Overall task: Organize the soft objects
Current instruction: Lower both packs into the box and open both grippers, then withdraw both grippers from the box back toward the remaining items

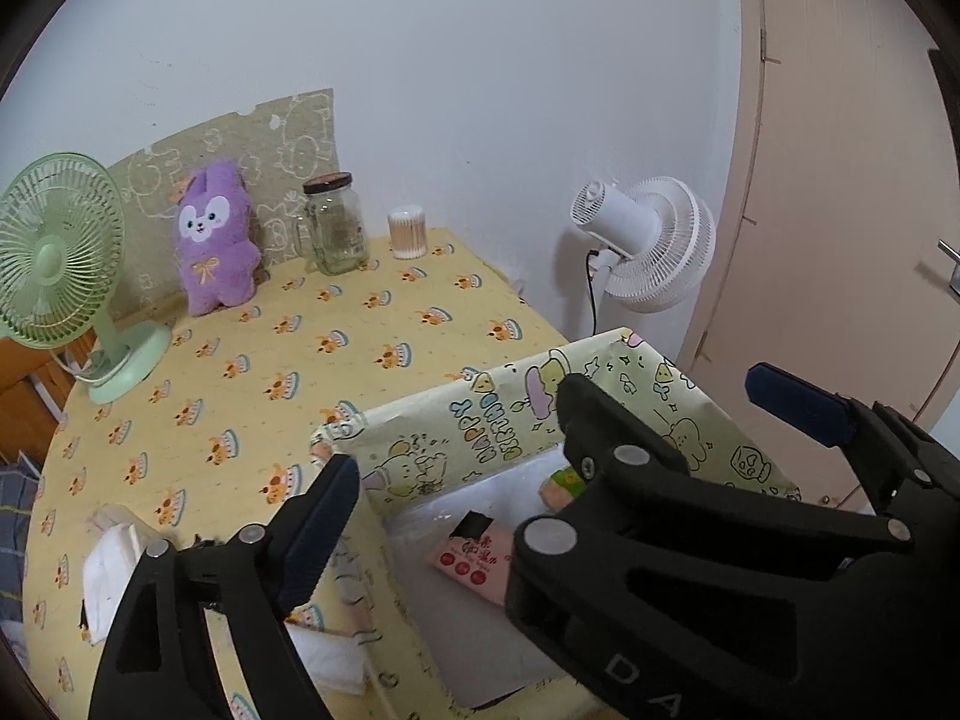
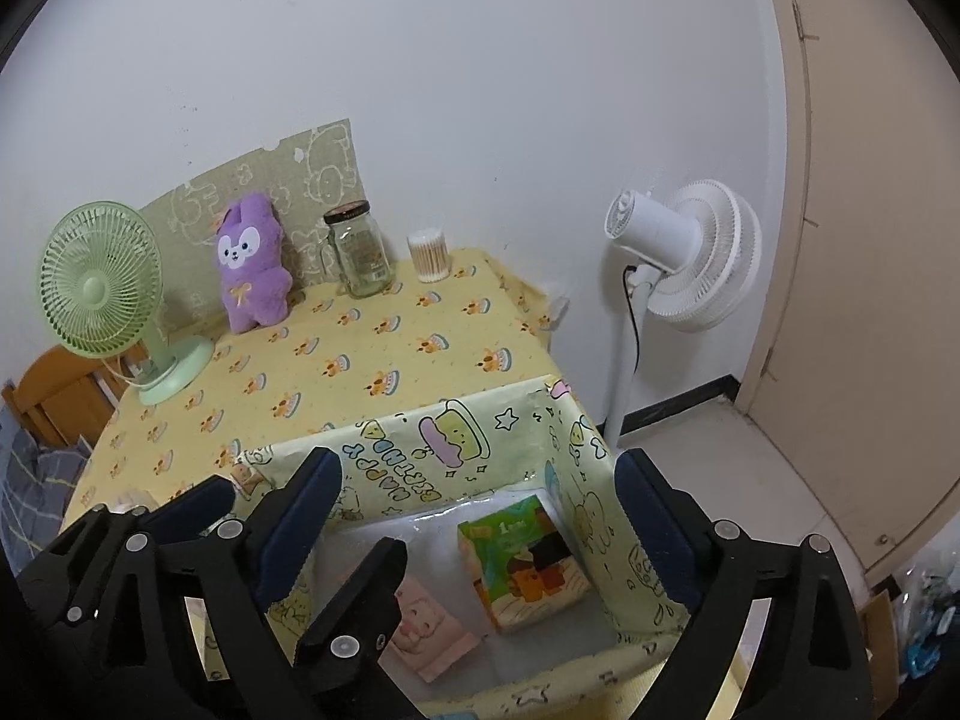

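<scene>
We are hovering both grippers over the box (image 2: 420, 450), jaws spread wide and holding nothing. The left gripper (image 1: 546, 456) is poised above the pink pack (image 2: 429, 630) lying inside the box, and the right gripper (image 2: 480, 510) is nearer the green pack (image 2: 522, 564) in there. The plush (image 2: 252, 264) is sitting well beyond the box, by the wall. Next, we reckon, we are lifting clear of the box walls before reaching for it.
</scene>
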Motion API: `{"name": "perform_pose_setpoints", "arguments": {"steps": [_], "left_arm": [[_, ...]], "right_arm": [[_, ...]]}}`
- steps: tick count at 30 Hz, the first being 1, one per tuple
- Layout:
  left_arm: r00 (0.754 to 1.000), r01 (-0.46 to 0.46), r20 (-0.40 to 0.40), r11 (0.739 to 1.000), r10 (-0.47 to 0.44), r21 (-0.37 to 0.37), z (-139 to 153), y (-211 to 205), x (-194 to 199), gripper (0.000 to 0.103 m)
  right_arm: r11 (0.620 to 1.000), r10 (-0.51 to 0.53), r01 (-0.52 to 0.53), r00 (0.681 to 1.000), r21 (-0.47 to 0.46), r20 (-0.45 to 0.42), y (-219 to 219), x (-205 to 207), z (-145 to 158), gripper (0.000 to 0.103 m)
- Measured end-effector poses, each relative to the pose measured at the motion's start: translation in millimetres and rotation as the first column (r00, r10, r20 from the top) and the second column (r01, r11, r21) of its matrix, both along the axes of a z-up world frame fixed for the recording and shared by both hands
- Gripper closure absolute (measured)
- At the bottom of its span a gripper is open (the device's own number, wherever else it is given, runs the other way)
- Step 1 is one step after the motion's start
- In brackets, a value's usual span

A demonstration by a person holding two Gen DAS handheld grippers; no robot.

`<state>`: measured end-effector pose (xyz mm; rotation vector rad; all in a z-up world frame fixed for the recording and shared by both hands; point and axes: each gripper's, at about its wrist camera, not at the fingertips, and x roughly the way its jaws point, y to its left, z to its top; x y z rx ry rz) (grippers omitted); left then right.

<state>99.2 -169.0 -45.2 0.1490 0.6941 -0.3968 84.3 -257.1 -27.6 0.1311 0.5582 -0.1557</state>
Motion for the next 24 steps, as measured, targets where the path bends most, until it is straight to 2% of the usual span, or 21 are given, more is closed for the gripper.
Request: {"name": "perform_pose_setpoints", "arguments": {"steps": [12, 24], "left_arm": [[0.998, -0.026, 0.053, 0.999, 0.027, -0.024, 16.6, 30.1, -20.4, 0.005], [0.997, -0.030, 0.074, 0.999, 0.033, -0.042, 34.0, 63.5, -35.6, 0.004]], "right_arm": [[0.999, 0.000, 0.002, 0.999, -0.053, 0.045, 30.0, -27.1, 17.5, 0.003], [0.996, 0.021, -0.014, 0.997, -0.091, 0.072, 64.4, -46.1, 37.8, 0.003]]}}
